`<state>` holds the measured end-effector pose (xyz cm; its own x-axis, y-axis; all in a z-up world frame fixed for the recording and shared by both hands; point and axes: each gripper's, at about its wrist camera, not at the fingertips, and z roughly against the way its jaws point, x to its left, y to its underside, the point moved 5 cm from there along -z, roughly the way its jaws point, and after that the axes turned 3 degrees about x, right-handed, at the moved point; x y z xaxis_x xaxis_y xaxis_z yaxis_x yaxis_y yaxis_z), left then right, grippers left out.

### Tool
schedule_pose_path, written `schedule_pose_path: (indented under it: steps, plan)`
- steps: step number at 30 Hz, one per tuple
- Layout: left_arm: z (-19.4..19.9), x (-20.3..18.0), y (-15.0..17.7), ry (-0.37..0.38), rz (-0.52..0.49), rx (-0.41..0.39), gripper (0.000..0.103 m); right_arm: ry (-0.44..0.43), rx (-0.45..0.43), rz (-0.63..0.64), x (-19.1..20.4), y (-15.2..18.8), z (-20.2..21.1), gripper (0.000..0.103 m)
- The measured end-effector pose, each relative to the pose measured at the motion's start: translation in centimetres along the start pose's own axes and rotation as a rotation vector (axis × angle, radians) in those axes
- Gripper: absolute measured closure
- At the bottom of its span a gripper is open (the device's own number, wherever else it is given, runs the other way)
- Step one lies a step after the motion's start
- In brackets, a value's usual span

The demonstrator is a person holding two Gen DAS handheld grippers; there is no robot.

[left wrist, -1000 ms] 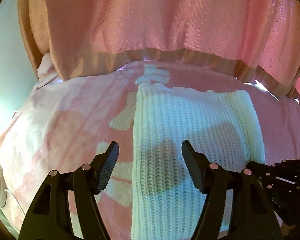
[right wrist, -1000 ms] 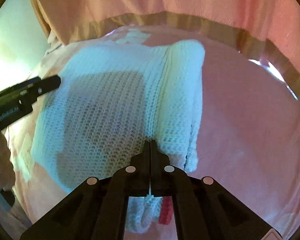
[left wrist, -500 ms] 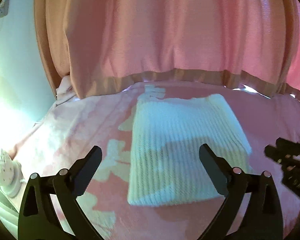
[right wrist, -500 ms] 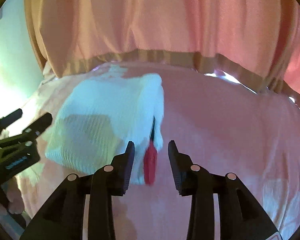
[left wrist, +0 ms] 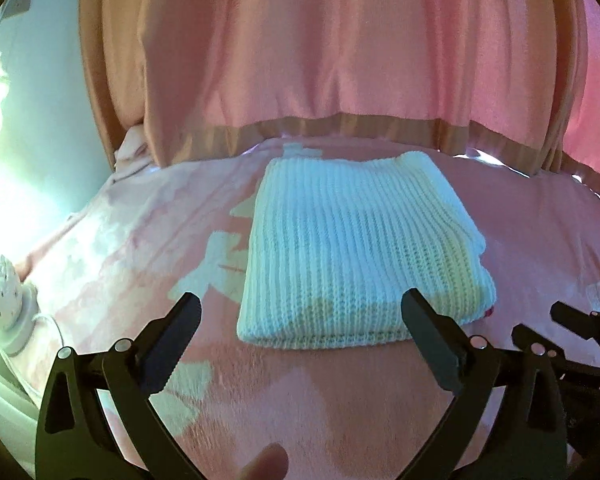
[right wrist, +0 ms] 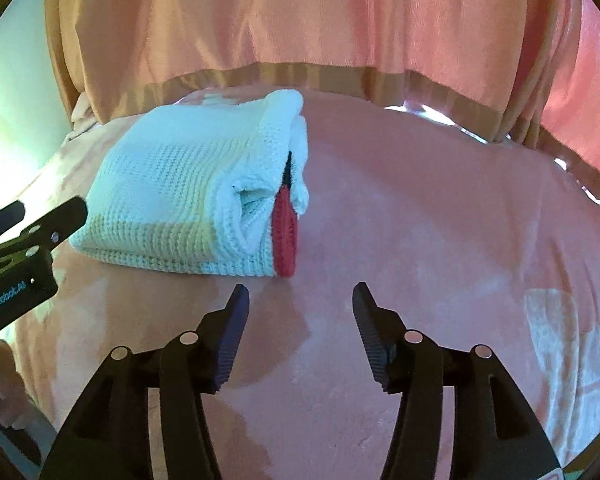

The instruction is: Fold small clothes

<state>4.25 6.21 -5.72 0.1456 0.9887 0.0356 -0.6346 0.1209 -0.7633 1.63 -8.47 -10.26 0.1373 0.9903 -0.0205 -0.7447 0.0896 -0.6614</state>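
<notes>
A white knitted garment (left wrist: 356, 248) lies folded into a thick rectangle on the pink blanket (left wrist: 300, 392). In the right wrist view the same garment (right wrist: 188, 184) shows a red knitted strip (right wrist: 286, 236) at its near right corner. My left gripper (left wrist: 300, 316) stands open just short of the garment's near edge, nothing between its fingers. My right gripper (right wrist: 300, 300) sits a little nearer than the red corner; its jaws are opening and hold nothing. Each gripper appears at the edge of the other's view.
A pink curtain with a tan hem (left wrist: 340, 128) hangs behind the bed. A white dotted lamp with a cord (left wrist: 4, 300) sits at the left edge of the bed. The blanket (right wrist: 440, 220) stretches bare to the right of the garment.
Both grippers have drawn back from the garment toward the near side. The left one opened wide. The right one let go of the garment's corner and spread its jaws.
</notes>
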Motion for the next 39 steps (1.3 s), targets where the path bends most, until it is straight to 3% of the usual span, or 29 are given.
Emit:
schedule_pose_path:
  steps: [13,39]
  plan:
    - [-0.9,0.7,1.9,-0.053,0.014,0.025,0.005,-0.001,0.011,-0.001,0.2,0.0,-0.6,0.046]
    - [-1.6,0.5,2.9,-0.071,0.008,0.068,0.006,0.006,0.021,0.008,0.8,0.4,-1.0,0.045]
